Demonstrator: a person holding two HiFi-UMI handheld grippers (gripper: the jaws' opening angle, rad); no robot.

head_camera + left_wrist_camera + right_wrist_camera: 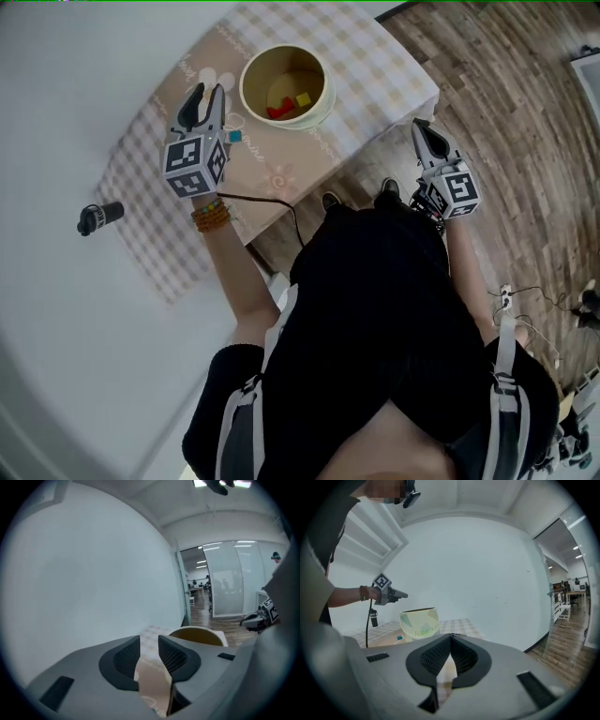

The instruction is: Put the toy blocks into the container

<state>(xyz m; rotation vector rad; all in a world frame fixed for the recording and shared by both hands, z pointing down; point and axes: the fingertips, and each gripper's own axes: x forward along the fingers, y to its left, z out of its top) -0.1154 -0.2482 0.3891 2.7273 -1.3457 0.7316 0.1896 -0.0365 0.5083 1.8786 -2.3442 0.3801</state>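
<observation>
Left gripper is hovering over the checked cloth, fingers apart, nothing between them. A teal block is lying just right of its fingertips. The container is sitting ahead-right of them, holding a red block and a yellow block. Right gripper is hanging off the table, fingers together, empty.

In the left gripper view only the upper rim of the container shows, because the grey body of the left gripper covers the rest of it and also most of the table cloth. In the head view the container's near wall hides a part of its floor, and the red block and the yellow block inside are too small to tell their shapes. The blue block is only a dot in the right gripper view, and the small dark object at the left of the head view I cannot name.
</observation>
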